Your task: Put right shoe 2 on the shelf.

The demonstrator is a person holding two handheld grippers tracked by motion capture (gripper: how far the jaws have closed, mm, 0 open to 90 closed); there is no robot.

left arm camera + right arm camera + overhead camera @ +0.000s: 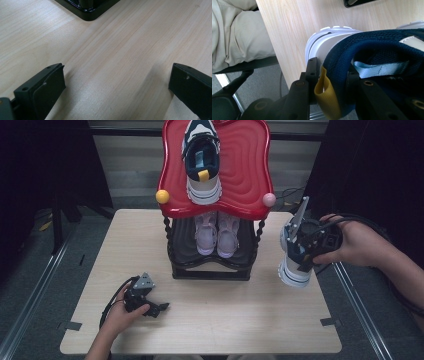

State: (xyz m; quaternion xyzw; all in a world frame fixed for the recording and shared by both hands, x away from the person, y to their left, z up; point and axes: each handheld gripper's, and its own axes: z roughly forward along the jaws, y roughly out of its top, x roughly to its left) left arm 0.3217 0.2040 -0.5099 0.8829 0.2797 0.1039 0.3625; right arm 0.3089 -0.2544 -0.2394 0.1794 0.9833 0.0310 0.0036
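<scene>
Near left of the desk (210,320): the left hand-held gripper (159,309) rests low on the bare surface, jaws spread wide with nothing between them.

Centre, far side: a two-tier shoe rack (210,270). Its red top shelf (245,175) carries one navy-and-white sneaker (201,162), heel toward the near side. The black lower shelf (185,247) holds a pair of pink shoes (216,234) side by side.

Right: the right hand-held gripper (332,85) is clamped on the heel collar of the matching sneaker (295,257), one jaw inside and one outside, beside the yellow pull tab (324,97). This shoe hangs toe-down, clear of the desk, just right of the rack.

Assessment: one sneaker of the pair is shelved; the second is gripped and lifted but not yet placed. Room remains on the top shelf beside the first.
</scene>
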